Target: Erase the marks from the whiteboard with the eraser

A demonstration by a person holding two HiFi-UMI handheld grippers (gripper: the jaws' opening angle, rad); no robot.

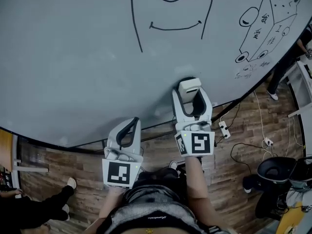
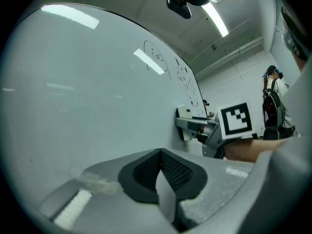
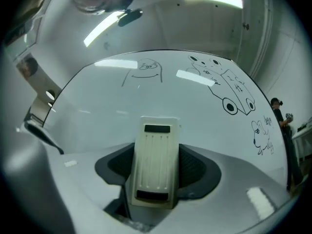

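Head view showed your left claw (image 1: 130, 126) nearest you, hanging just off the lower edge of the whiteboard (image 1: 73, 57). In your left gripper view its jaws met with no gap and nothing between them. I judge you kept it there, idle and tucked low, so it stayed out of the wiping path.

A little farther out, your right claw (image 1: 193, 97) was clamped on the eraser (image 1: 189, 87). The jaws gripped its two long sides, so its pale ribbed back faced you and its working side faced the whiteboard. That hold looked chosen to let you press flat and sweep without the eraser twisting. The eraser sat against the lower part of the whiteboard, apparently touching it, on a bare stretch with no ink.

Higher on the whiteboard, well above the eraser, the smiling face (image 1: 175, 13) was untouched. Farthest off, toward the whiteboard's upper right, the boxy car cartoon (image 1: 265, 26) was also intact. By my reading, the erasing had yet to reach any marks, and you needed to carry the eraser upward, keeping it flush.
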